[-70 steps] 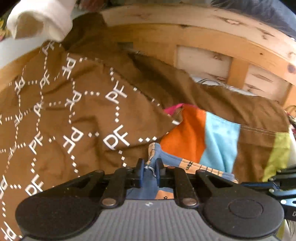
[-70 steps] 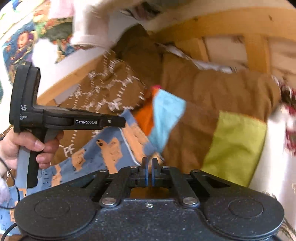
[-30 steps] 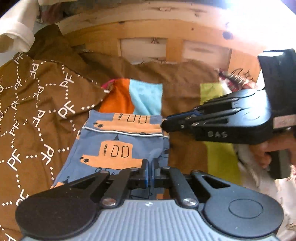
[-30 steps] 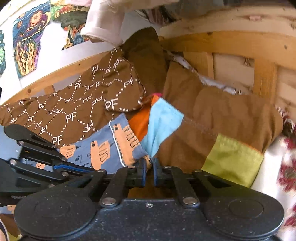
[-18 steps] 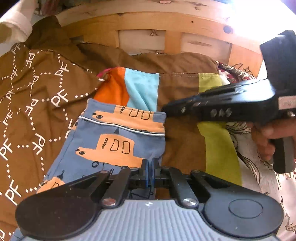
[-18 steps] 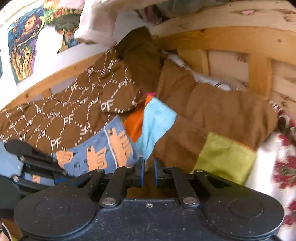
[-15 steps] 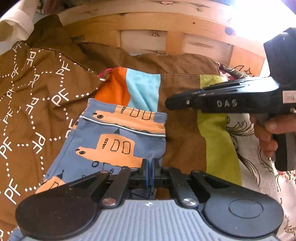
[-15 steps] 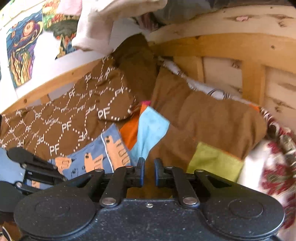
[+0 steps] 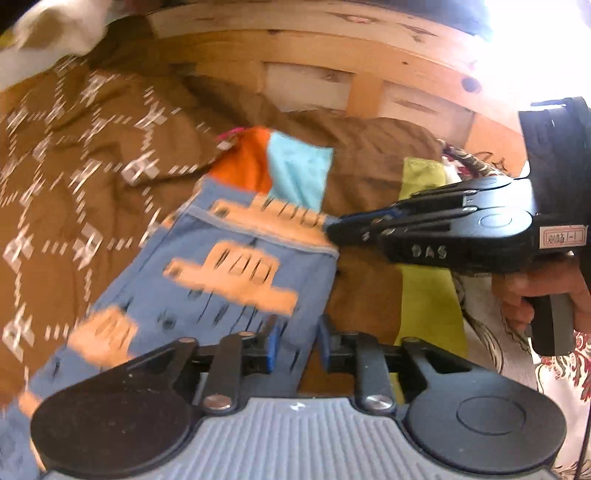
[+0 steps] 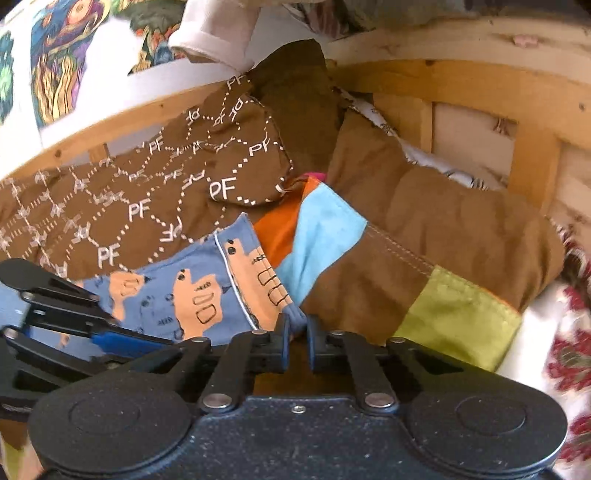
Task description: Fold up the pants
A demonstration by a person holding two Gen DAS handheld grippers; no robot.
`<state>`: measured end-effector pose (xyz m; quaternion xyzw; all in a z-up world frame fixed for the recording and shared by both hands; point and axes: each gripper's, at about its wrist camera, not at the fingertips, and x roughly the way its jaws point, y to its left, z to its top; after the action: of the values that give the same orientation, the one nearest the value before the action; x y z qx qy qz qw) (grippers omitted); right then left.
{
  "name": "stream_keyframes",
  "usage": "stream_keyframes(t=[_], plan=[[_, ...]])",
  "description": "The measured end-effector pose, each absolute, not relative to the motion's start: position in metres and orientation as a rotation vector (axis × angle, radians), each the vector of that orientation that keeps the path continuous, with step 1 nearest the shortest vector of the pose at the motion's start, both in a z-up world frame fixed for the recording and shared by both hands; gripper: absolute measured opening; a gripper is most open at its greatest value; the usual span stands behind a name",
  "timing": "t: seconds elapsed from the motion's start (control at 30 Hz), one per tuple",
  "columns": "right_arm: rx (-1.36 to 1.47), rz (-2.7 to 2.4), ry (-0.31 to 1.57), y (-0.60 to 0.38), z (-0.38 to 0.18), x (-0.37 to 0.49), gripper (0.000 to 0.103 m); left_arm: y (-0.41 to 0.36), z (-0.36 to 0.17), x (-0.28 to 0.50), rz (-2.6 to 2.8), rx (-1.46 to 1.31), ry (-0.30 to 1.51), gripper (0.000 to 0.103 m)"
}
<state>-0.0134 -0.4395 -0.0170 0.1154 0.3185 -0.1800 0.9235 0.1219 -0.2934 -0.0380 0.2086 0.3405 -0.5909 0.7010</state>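
Note:
The blue pants (image 9: pixel 229 280) with orange vehicle prints lie on a brown patchwork blanket (image 9: pixel 369 173). My left gripper (image 9: pixel 295 347) stands open, its jaws apart, with pants fabric lying between them. My right gripper (image 10: pixel 296 341) has its jaws narrowly apart at the pants' corner near the waistband (image 10: pixel 255 280); a bit of blue fabric sits between them. The right gripper also shows in the left wrist view (image 9: pixel 332 230), touching the waistband corner. The left gripper shows at the lower left of the right wrist view (image 10: pixel 122 341).
A brown "PF" patterned cover (image 10: pixel 147 206) lies left of the pants. A wooden bed rail (image 9: pixel 332 66) runs behind the blanket. A white and red floral fabric (image 10: pixel 569 332) lies on the right. A white garment (image 10: pixel 221 33) hangs above.
My left gripper has opened and let go of the pants. The right gripper came back to the waistband corner. The left view is now blurred by motion.

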Motion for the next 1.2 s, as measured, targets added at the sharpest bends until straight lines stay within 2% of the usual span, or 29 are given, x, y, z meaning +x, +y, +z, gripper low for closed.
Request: stream_keyframes(t=[0.07,0.13,0.3,0.37,0.43,0.5,0.57,0.63,0.7,0.8,1.0,1.13,1.17,1.2], plan=[[0.230,-0.382,0.665,-0.439,-0.018,-0.014,0.012,-0.276,-0.043,0.124,-1.283,0.423,0.802,0.042],[0.265,-0.387,0.660,-0.440,-0.017,-0.016,0.017,-0.253,-0.047,0.125,-1.247,0.384,0.845,0.047],[0.137,-0.408,0.620,-0.421,-0.002,-0.016,0.040,-0.187,-0.047,0.119,-1.155,0.315,0.906,0.052],[0.059,-0.368,0.614,-0.405,0.002,-0.010,0.059,-0.164,-0.043,0.117,-1.096,0.276,0.936,0.060],[0.008,-0.293,0.619,-0.388,0.001,-0.002,0.068,-0.140,-0.041,0.115,-1.022,0.217,0.955,0.067],[-0.035,-0.231,0.659,-0.371,-0.005,0.007,0.072,-0.119,-0.039,0.114,-0.927,0.182,0.967,0.070],[-0.081,-0.200,0.759,-0.359,-0.020,0.021,0.080,-0.100,-0.036,0.117,-0.870,0.147,0.979,0.072],[-0.058,-0.205,0.818,-0.359,-0.033,0.028,0.081,-0.082,-0.027,0.123,-0.841,0.132,0.975,0.078],[-0.006,-0.216,0.792,-0.362,-0.026,0.026,0.083,-0.069,-0.015,0.129,-0.785,0.182,0.921,0.087],[-0.008,-0.202,0.727,-0.360,-0.014,0.026,0.095,-0.050,0.005,0.150,-0.684,0.258,0.816,0.095],[0.019,-0.073,0.716,-0.347,-0.012,0.054,0.098,-0.033,0.015,0.236,-0.525,0.244,0.759,0.094],[0.053,-0.008,0.721,-0.335,-0.016,0.069,0.098,-0.038,-0.009,0.292,-0.491,0.266,0.865,0.065],[0.050,0.001,0.725,-0.333,-0.018,0.072,0.098,-0.040,-0.014,0.301,-0.477,0.279,0.884,0.061],[0.050,0.006,0.731,-0.332,-0.020,0.072,0.098,-0.040,-0.017,0.307,-0.478,0.283,0.898,0.062]])
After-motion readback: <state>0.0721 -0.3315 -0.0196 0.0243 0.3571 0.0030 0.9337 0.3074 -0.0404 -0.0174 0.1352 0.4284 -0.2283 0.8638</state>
